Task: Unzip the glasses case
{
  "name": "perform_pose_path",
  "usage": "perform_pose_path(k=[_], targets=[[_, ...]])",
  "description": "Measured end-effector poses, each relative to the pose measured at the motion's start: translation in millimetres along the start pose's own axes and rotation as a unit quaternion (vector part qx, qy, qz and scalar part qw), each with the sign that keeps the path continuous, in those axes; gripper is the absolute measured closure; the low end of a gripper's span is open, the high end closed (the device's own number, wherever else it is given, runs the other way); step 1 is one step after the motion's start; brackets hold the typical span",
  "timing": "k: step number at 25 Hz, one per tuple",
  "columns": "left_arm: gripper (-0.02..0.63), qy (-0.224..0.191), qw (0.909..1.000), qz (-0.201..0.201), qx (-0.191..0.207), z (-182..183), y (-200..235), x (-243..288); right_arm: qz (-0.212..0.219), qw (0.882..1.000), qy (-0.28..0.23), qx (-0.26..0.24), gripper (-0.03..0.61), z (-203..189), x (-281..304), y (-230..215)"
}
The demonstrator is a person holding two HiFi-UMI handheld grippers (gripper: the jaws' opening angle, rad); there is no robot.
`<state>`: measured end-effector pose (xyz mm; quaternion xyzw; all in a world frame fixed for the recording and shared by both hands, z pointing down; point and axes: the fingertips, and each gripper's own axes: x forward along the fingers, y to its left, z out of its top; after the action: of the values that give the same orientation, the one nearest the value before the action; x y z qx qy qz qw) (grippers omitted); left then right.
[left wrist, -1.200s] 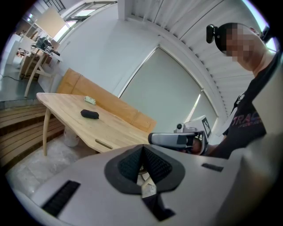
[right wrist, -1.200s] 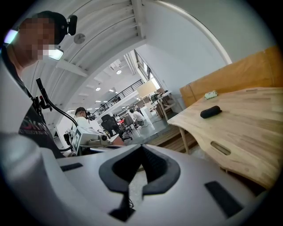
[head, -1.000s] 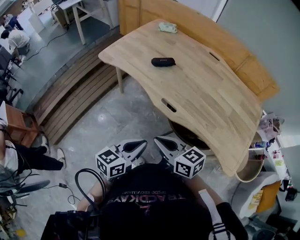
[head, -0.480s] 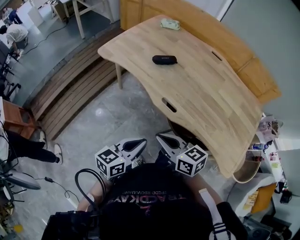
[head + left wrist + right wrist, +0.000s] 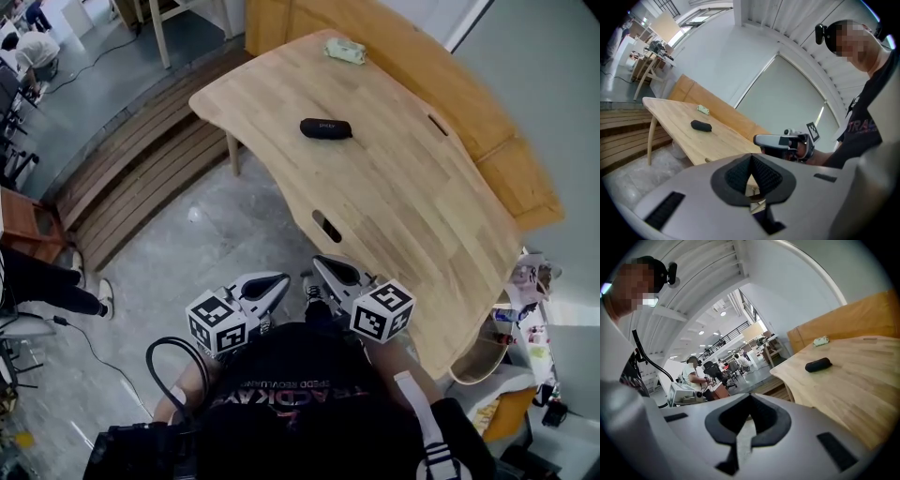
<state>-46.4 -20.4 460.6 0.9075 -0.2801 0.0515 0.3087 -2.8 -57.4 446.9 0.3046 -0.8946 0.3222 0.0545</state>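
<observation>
A black zipped glasses case (image 5: 326, 128) lies flat on the far part of a light wooden table (image 5: 394, 206); it also shows small in the left gripper view as the case (image 5: 701, 125) and in the right gripper view as the case (image 5: 818, 364). Both grippers are held close to my chest, short of the table's near edge and far from the case. My left gripper (image 5: 278, 281) is shut and empty. My right gripper (image 5: 322, 264) is shut and empty too. In the left gripper view the right gripper (image 5: 761, 139) shows beside mine.
A small pale green packet (image 5: 345, 51) lies at the table's far end. The table has slots cut in its top (image 5: 325, 226). A wooden bench-like step (image 5: 141, 169) runs at the left, clutter and a bin (image 5: 511, 356) at the right. People sit at desks in the background (image 5: 696, 373).
The view has shifted toward the table; its near edge now lies closer to both grippers. Both grippers stay shut and empty.
</observation>
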Motion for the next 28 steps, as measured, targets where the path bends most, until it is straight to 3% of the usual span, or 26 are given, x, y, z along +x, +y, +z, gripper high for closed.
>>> perform_pose_path(k=[6, 14, 28], targets=[[0.603, 0.003, 0.9997, 0.024, -0.01, 9, 14, 24, -0.004, 1.0, 0.004, -0.011, 0.561, 25, 10, -48], [0.603, 0.008, 0.9983, 0.056, -0.012, 16, 29, 46, -0.05, 0.996, 0.009, -0.073, 0.56, 68, 31, -140], [0.603, 0.013, 0.9921, 0.111, -0.057, 6, 47, 62, -0.069, 0.986, 0.053, -0.14, 0.546, 114, 100, -277]])
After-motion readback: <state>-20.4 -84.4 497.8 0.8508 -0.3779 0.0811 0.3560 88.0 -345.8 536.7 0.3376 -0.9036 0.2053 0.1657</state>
